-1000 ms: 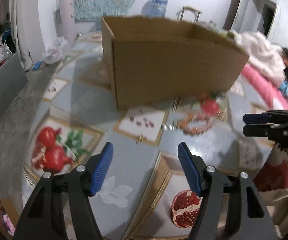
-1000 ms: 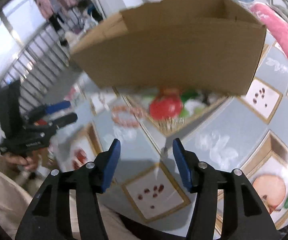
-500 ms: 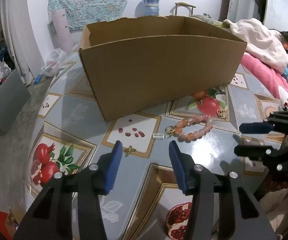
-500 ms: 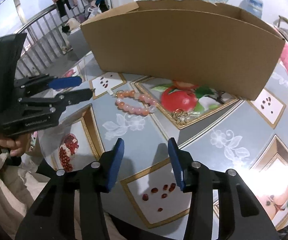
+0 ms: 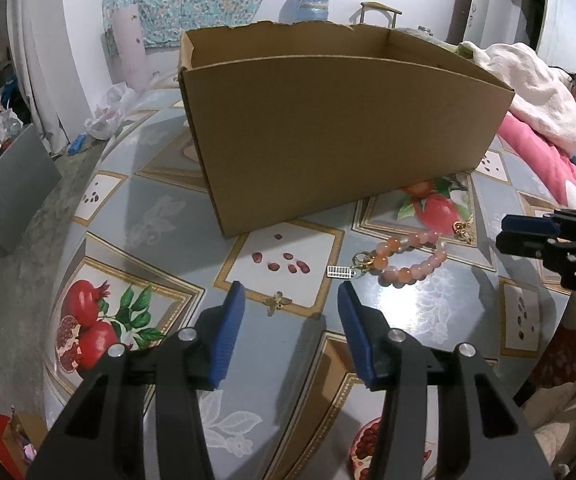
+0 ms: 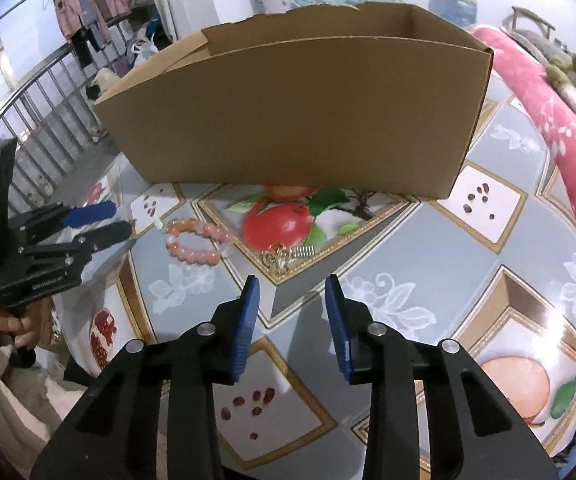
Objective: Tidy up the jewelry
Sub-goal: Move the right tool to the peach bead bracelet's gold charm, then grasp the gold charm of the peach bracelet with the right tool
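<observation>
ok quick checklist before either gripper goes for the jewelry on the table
1. Pink bead bracelet lying free on the table: ok.
2. Gold piece clear of the bracelet: ok.
3. Cardboard box open on top: ok.
4. Left gripper empty, jaws apart: ok.
5. Right gripper empty: ok, though its jaws are closing and need reopening.
6. Box inside free of clutter: cannot tell.

Matt cardboard box, glossy tablecloth, glassy beaded bracelet
</observation>
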{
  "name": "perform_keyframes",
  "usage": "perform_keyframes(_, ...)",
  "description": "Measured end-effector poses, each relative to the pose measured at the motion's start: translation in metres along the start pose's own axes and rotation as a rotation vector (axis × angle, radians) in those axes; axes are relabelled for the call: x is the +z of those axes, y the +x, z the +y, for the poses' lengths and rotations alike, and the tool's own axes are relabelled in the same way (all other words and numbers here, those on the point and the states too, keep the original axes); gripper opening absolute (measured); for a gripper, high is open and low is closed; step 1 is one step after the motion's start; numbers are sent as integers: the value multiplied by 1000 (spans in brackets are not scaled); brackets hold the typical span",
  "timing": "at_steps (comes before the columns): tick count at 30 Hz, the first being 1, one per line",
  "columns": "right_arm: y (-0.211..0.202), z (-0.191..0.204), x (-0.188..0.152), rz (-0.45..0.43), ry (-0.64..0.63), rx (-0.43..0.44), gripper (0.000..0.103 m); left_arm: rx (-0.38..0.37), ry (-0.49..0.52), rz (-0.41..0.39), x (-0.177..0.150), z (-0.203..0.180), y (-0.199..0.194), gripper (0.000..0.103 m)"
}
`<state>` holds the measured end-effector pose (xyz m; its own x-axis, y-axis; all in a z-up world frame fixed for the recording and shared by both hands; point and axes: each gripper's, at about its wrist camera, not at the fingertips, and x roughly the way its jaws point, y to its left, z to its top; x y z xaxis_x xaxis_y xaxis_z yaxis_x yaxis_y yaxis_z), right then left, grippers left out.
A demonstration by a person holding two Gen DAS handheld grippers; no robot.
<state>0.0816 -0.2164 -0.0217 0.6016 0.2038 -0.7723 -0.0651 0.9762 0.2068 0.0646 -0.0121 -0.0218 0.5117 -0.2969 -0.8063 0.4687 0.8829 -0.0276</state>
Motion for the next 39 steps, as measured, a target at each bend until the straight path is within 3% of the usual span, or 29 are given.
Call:
perform_keyframes(6,9,9,8,8,-28,4,24,-7,-9,-1,1,6,3,47)
perform_keyframes(19,33,35,12,60,-190,-132,24,-42,9,3,4,10,11,47)
perform_keyframes(23,38,41,12,73,-188,-134,15,-44,9,7,3,13,12,47)
perform_keyframes(39,27,39,3,80,-145,-125,4,-35,-2,19,-5,18,9,47)
